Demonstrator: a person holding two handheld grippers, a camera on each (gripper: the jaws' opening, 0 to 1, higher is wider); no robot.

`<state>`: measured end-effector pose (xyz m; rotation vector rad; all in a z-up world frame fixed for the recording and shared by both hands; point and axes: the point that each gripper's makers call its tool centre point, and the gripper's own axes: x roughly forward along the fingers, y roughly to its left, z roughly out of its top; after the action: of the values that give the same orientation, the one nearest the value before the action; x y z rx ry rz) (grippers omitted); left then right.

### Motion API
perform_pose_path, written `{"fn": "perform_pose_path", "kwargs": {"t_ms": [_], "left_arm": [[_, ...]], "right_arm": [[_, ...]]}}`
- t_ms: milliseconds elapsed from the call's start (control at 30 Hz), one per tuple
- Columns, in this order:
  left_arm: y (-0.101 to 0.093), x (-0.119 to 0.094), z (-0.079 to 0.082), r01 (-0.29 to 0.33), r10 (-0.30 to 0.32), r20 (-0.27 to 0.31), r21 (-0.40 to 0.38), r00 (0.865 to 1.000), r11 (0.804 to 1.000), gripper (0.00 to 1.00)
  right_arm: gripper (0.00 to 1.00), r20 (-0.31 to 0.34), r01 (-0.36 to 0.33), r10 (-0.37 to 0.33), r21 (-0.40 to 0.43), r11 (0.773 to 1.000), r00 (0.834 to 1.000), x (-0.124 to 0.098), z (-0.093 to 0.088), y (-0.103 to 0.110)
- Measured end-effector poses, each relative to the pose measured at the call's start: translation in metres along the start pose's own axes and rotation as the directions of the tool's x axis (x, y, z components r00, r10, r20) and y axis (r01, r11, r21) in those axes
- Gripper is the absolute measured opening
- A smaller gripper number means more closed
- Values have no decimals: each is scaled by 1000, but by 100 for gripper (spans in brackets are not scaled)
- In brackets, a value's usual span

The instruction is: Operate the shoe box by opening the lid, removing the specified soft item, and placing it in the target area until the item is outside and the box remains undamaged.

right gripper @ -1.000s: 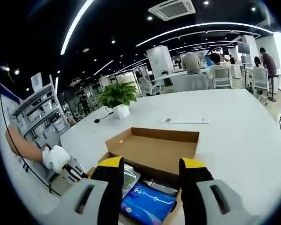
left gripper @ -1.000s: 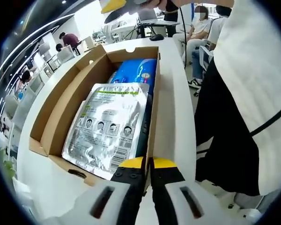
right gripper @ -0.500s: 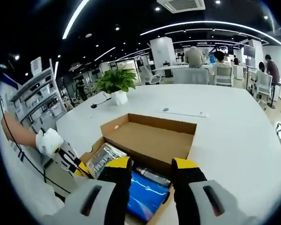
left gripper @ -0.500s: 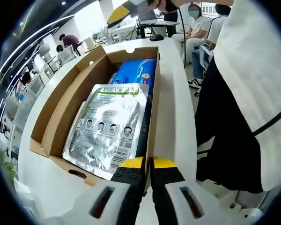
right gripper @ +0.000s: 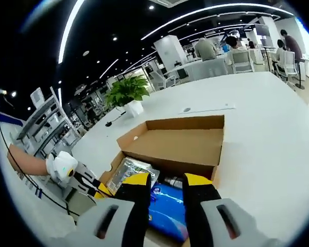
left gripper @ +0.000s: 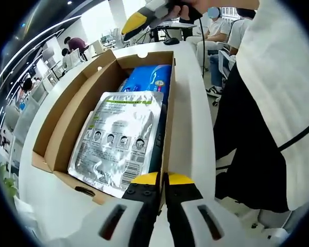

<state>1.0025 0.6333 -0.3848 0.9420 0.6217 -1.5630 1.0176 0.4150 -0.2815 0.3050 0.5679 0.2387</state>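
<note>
Box (left gripper: 105,103) condition: open, lid (right gripper: 175,144) folded back flat on the white table (right gripper: 268,134), cardboard walls intact with no visible tears. Contents seen in the left gripper view: a silver foil pouch (left gripper: 118,139) printed with small portrait panels, lying flat on top, and a blue soft pack (left gripper: 152,80) beneath and beyond it, at the far end of the box. Which of the two is the specified soft item cannot be told from the task wording; both remain inside.

Left gripper (left gripper: 162,181): jaws nearly closed, yellow tips at the near end wall of the box; whether they pinch the cardboard edge cannot be told. Right gripper (right gripper: 162,181): jaws parted narrowly, holding nothing, poised above the blue pack (right gripper: 167,206) with the pouch (right gripper: 131,172) just beside it; it also appears at the top of the left gripper view (left gripper: 139,20).

Risks noted:
- If the left tips bear on the end wall, a pull or twist could crease or tear it
- Narrow right jaws may skid off the slick blue pack, or catch the pouch edge overlapping it and drag both items out together
- A steep descent could drive a tip into the side wall or the folded lid
- The box sits near the table edge, so a sideways tug on extraction could slide it off
</note>
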Motion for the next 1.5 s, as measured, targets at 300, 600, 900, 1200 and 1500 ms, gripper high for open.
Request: {"fn": "perform_pose_path", "kwargs": {"t_ms": [300, 600, 900, 1200, 1500], "left_arm": [[0, 0, 0, -4, 4, 3, 1, 1000, 1000, 3], [0, 0, 0, -7, 7, 3, 1, 1000, 1000, 3], [0, 0, 1, -12, 12, 5, 1, 1000, 1000, 4], [0, 0, 1, -6, 6, 6, 6, 1000, 1000, 3], [0, 0, 1, -8, 8, 6, 4, 1000, 1000, 4]], "right_arm": [[23, -89, -88, 96, 89, 992, 991, 19, -18, 20], [20, -143, -87, 119, 210, 974, 983, 38, -44, 34], [19, -163, -93, 160, 359, 929, 974, 48, -53, 41], [20, -211, -93, 183, 377, 921, 960, 56, -64, 46], [22, -232, -119, 224, 395, 911, 946, 60, -70, 58]]}}
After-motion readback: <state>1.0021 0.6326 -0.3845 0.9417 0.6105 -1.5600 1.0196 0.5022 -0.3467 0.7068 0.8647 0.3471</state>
